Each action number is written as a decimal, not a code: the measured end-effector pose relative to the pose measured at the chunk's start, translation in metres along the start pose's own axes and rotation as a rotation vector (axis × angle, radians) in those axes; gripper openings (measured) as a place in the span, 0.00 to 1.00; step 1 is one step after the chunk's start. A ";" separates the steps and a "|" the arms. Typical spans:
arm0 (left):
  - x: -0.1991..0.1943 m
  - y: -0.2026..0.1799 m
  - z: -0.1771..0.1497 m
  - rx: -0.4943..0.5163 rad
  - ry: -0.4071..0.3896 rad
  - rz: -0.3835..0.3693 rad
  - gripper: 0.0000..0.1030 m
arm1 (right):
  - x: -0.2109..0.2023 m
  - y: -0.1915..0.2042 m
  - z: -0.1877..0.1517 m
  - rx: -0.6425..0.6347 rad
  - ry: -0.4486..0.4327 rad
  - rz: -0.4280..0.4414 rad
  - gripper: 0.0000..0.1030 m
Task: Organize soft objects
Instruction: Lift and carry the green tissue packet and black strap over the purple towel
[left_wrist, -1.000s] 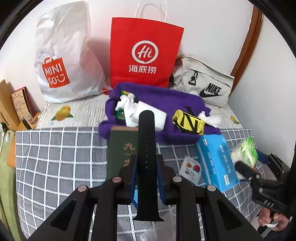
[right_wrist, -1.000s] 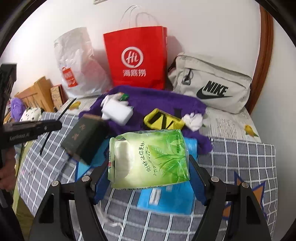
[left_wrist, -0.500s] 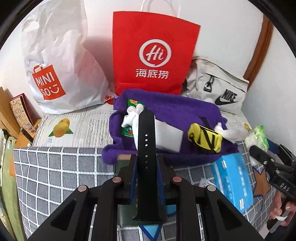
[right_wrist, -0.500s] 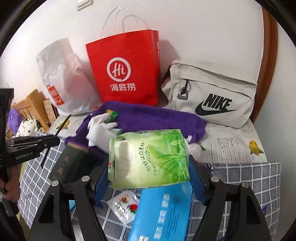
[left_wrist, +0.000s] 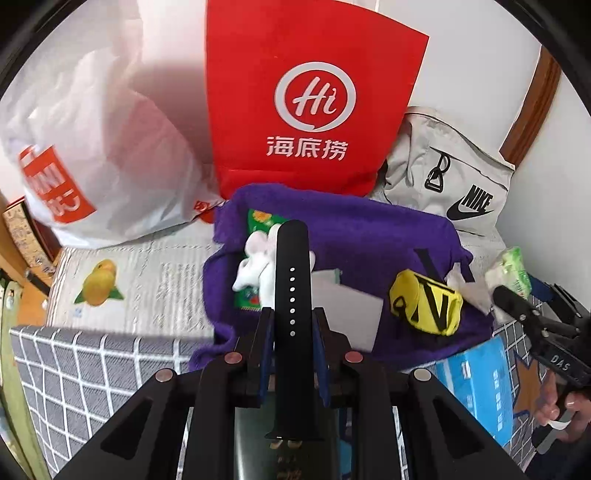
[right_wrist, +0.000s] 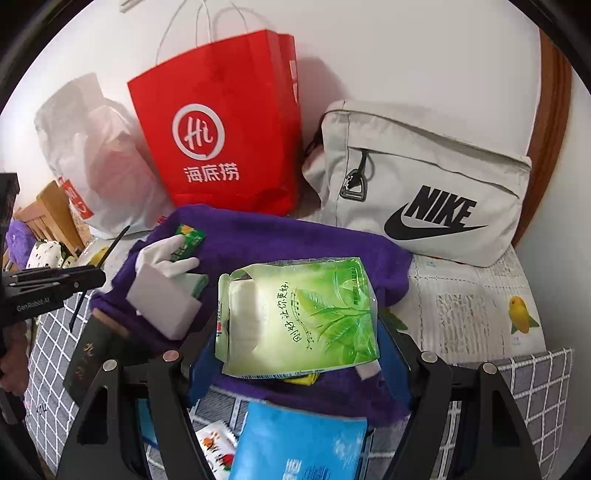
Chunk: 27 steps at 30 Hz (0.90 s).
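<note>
My left gripper (left_wrist: 291, 325) is shut on a black watch strap (left_wrist: 291, 280) and holds it upright above the near edge of a purple towel (left_wrist: 369, 236). My right gripper (right_wrist: 299, 325) is shut on a green tissue pack (right_wrist: 299, 314) and holds it over the same purple towel (right_wrist: 280, 236). On the towel lie a white glove (left_wrist: 255, 254), a white sponge block (left_wrist: 354, 314), a green sachet (left_wrist: 260, 218) and a yellow and black pouch (left_wrist: 428, 302). The right gripper with the tissue pack also shows at the right of the left wrist view (left_wrist: 513, 291).
A red paper bag (left_wrist: 310, 96), a white Miniso bag (left_wrist: 92, 147) and a grey Nike bag (right_wrist: 424, 184) stand against the wall. A blue tissue box (right_wrist: 299, 443), a dark green booklet (right_wrist: 96, 362) and a small snack packet (right_wrist: 218, 450) lie on the checked cover.
Both grippers have moved forward toward the purple towel and the bags, each keeping its hold. The red bag and the Nike bag look larger now.
</note>
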<state>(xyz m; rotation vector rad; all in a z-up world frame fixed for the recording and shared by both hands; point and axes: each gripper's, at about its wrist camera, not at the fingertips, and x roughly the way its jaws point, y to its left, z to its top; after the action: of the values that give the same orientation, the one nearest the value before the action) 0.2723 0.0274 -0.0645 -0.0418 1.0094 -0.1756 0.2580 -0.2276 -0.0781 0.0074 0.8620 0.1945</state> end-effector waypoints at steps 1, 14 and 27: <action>0.003 -0.002 0.004 0.004 0.001 -0.005 0.19 | 0.004 -0.001 0.002 -0.001 0.005 -0.001 0.72; 0.038 -0.017 0.032 0.033 0.037 -0.041 0.19 | 0.061 -0.007 0.013 -0.013 0.128 -0.008 0.72; 0.066 -0.040 0.045 0.090 0.074 -0.040 0.19 | 0.083 -0.011 0.006 -0.024 0.214 -0.008 0.73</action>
<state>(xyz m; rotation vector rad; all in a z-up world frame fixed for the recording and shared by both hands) 0.3397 -0.0251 -0.0915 0.0264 1.0740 -0.2602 0.3171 -0.2235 -0.1381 -0.0396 1.0727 0.2009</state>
